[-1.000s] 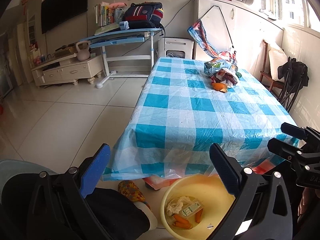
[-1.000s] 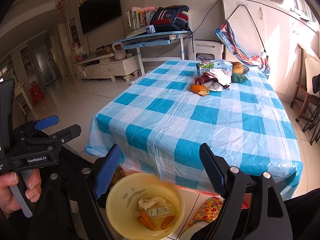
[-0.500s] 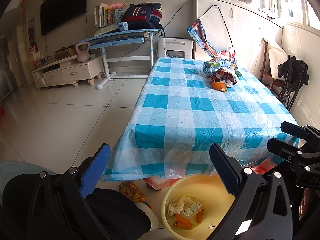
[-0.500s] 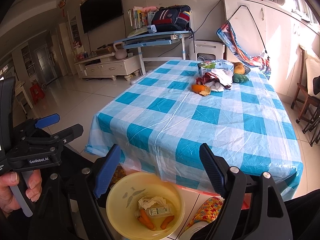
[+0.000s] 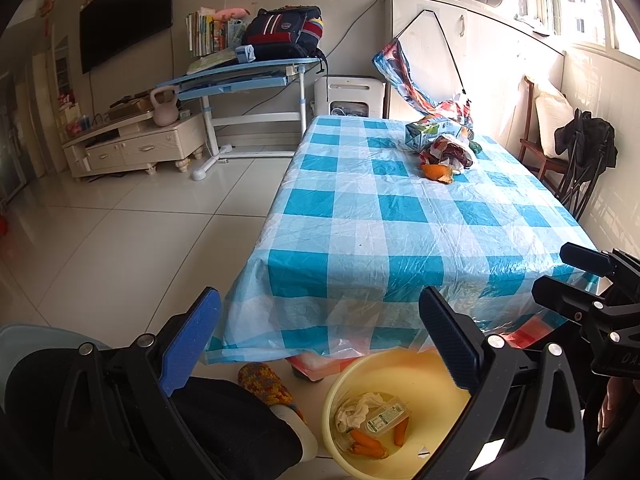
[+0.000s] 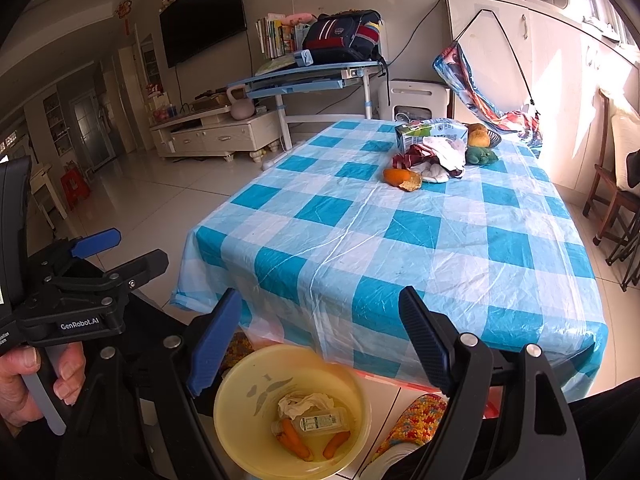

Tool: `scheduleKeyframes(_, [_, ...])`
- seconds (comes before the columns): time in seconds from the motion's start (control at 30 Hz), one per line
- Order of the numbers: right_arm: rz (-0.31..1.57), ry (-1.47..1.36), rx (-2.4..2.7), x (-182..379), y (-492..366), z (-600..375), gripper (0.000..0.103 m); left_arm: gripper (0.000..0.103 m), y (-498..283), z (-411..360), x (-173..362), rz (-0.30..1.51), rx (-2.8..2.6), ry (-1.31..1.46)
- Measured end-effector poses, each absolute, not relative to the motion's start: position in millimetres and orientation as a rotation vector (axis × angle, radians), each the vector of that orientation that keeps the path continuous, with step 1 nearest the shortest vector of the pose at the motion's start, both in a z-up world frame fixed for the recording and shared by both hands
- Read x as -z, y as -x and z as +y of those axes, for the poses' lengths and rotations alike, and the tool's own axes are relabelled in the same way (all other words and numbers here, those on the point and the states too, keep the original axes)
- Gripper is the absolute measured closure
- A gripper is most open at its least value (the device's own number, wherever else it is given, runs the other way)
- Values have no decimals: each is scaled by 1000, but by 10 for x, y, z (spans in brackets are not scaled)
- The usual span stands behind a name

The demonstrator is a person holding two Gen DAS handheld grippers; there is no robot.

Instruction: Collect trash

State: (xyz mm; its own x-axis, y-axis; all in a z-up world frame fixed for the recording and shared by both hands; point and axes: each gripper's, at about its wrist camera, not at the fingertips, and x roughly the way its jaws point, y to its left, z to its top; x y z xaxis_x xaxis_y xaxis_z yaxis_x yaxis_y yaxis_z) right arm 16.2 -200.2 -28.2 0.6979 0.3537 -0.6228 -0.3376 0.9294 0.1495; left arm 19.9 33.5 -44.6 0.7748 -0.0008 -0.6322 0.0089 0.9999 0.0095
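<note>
Blue-white checked tablecloth (image 5: pixel 400 216) (yellow basin (image 5: pixel 416 376) below)

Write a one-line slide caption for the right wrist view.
Open right gripper above a yellow basin holding carrots, facing the checkered table with orange peel.

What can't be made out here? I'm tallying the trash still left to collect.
- Pile at the table's far end: too small in both views to count items.
- Yellow basin: the left gripper finger covers its right side in the left view.
- Under the table: hidden by the tablecloth.
</note>
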Motion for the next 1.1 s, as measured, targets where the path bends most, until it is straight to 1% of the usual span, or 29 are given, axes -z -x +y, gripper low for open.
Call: scheduleKeyframes(1.1, [692,-54,-378,276,-182,-2069,25,7,-191,331,445,684,4,-12])
